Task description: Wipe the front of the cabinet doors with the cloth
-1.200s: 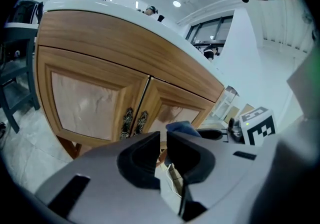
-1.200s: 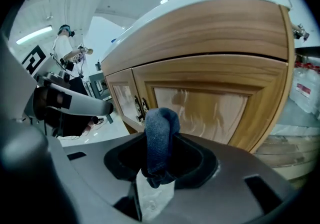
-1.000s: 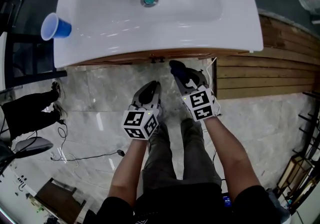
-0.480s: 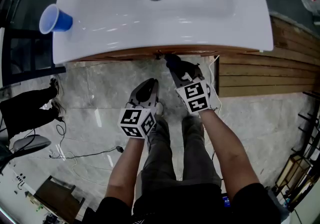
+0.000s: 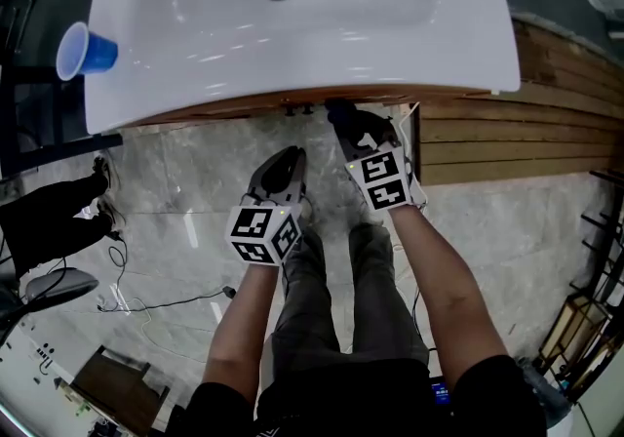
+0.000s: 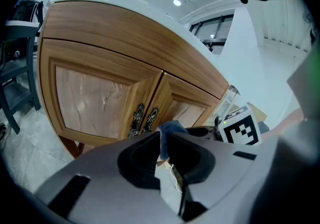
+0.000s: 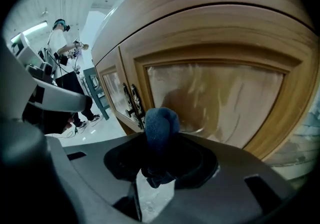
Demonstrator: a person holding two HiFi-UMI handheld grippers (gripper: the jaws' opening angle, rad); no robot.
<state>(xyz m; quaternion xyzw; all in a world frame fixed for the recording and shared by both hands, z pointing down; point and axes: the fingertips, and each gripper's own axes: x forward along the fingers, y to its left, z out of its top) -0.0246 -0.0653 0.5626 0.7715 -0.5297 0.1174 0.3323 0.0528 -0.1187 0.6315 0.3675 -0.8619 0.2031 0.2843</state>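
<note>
My right gripper is shut on a dark blue cloth, bunched between its jaws and held close to the right cabinet door of the wooden vanity. The cloth also shows in the left gripper view, in front of that door. The left door stands closed, with ornate dark handles at the middle seam. My left gripper hangs lower and back from the cabinet, its jaws together with nothing between them.
A white sink basin tops the cabinet, with a blue cup on its left corner. Wooden planks lie to the right. A dark chair stands left of the cabinet. A person stands in the background. Cables lie on the marble floor.
My right gripper with the cloth has moved up toward the cabinet front under the basin rim. The left gripper has shifted slightly forward and left.
</note>
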